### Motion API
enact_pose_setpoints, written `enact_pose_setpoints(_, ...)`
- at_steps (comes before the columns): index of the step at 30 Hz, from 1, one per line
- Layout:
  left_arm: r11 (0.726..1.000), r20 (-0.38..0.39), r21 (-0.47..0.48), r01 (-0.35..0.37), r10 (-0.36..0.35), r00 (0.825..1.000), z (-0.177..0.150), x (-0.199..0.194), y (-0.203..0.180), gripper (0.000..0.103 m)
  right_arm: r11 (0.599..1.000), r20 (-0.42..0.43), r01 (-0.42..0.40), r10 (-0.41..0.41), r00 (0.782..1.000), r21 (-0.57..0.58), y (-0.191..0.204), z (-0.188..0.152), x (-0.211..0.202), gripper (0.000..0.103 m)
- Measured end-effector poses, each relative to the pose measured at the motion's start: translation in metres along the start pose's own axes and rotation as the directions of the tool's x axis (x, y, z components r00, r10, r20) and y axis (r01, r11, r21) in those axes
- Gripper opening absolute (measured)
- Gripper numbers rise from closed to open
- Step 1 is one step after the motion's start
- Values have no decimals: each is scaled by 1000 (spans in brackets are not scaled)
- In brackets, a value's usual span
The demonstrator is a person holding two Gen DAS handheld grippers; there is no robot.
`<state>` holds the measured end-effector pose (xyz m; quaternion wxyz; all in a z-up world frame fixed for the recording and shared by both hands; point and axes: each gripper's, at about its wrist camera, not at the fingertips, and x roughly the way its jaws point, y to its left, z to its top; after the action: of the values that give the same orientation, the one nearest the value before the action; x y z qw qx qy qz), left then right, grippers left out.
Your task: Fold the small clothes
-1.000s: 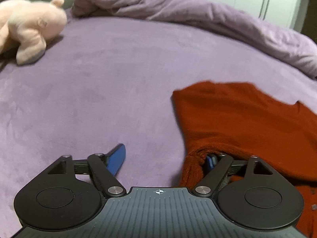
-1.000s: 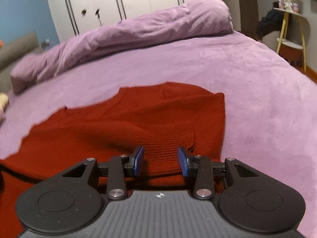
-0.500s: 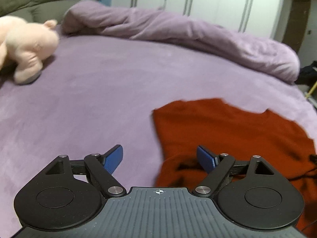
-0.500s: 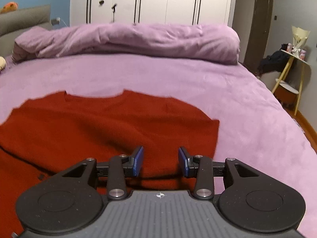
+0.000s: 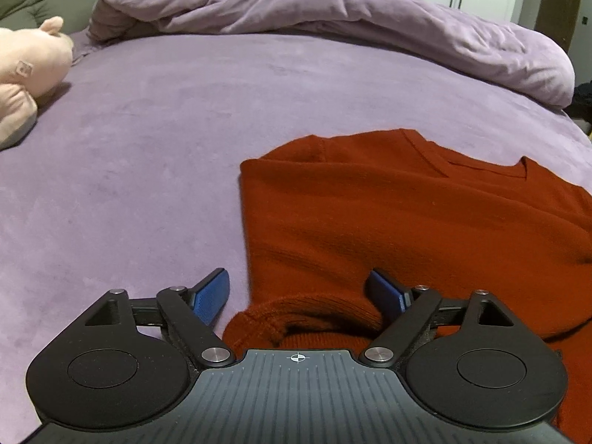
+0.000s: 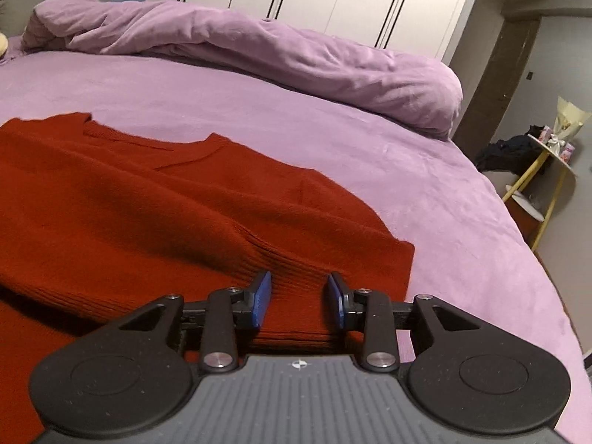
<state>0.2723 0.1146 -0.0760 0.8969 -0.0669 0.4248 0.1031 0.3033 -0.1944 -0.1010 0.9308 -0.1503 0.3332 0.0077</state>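
While pinching the ribbed hem of the sweater (image 6: 148, 203) in the right hand-held gripper (image 6: 299, 277), with the left hand-held gripper (image 5: 298, 277) gaping wide around a sleeve cuff (image 5: 296, 310), seems to be starting a fold on the bed (image 5: 148, 148). Next, probably: close on the cuff, then lift both ends evenly.

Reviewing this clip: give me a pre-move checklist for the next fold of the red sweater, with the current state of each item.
1. Red knit sweater lies on the purple bedspread, body spread out: ok.
2. Left gripper jaws stand wide, ribbed cuff between them, pads not pressing: ok.
3. Right gripper straddles the ribbed hem; whether its pads pinch the cloth: cannot tell.
4. Near edge lies flat: not ok, the cuff is bunched.
5. Pink plush toy and rolled purple duvet lie apart from the sweater: ok.
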Motion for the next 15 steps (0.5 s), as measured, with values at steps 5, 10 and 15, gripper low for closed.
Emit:
enact_pose_setpoints(5, 1000, -14, 15, -5, 5, 1000, 0, -7, 3, 89, 997, -15, -19, 20, 1000, 81, -12, -1, -5, 48)
enact_pose_setpoints(10, 999, -41, 22, 31, -30, 999, -9, -31, 14, 87, 970, -42, -70, 82, 996, 234, -33, -18, -50, 53)
enact_pose_setpoints(15, 988, -75, 88, 126, -120, 990, -55, -91, 39, 86, 938, -62, -138, 165, 984, 318, -52, -74, -131, 63)
